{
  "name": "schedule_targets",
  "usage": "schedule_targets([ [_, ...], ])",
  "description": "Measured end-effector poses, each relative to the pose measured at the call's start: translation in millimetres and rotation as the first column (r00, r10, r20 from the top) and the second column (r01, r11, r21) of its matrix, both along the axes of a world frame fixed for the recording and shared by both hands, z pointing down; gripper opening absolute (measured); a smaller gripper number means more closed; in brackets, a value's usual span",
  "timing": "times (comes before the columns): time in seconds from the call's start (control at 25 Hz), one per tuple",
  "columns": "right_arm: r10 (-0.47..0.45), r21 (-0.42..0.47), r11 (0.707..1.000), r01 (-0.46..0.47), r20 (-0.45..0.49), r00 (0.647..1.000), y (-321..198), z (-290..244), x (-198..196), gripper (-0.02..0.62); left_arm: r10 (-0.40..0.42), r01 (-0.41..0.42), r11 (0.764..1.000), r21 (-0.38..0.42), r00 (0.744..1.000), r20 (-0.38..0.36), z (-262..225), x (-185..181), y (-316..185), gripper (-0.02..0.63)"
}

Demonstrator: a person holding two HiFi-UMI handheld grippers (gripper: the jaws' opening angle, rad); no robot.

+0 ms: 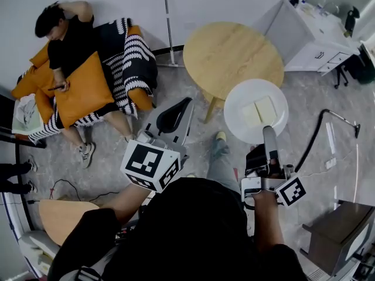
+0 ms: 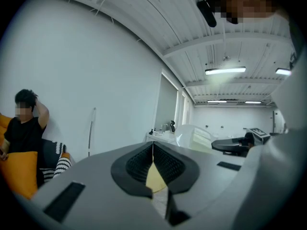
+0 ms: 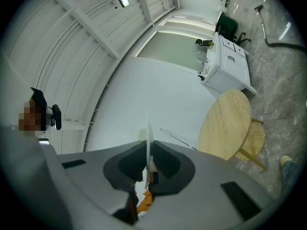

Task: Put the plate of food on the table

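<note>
Plate [image 1: 239, 98] white, round, carrying 2 pale slices [image 1: 252, 115].

Pretty plain stuff here: the table [image 1: 233, 57] is pale matt wood with visible grain, and the plate [image 1: 256, 110] looks smooth white with a slight sheen. The left gripper [image 2: 153, 147] and right gripper [image 3: 147, 150] are matt grey plastic with ribbed black pads [image 2: 136, 164]. The floor [image 1: 304, 95] is grey marbled stone, and the cushion [image 1: 88, 89] is orange cloth.

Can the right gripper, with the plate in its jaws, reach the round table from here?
Probably yes. The right gripper grips the plate by its rim, right at the edge of the table. The tabletop looks bare and nothing stands between them.
</note>
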State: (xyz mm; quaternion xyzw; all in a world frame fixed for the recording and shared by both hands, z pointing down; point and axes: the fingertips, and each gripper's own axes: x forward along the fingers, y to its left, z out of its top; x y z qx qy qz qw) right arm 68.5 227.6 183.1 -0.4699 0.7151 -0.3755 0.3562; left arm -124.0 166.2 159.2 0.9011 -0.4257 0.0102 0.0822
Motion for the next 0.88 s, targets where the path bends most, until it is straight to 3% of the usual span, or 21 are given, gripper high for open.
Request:
schedule_targets([
  [0.64,0.040,-0.057,0.998,-0.039,0.011,0.999,-69,22,49,0.033,0.046,-0.044,0.996,-0.077,0.999,0.022,31,52,-76,0.009],
  [0.88,0.041,-0.083,0.996,-0.040,0.013,0.999,-120,30,66,0.033,0.046,-0.042,0.992,-0.118,0.999,0.026,45,68,-126,0.009],
])
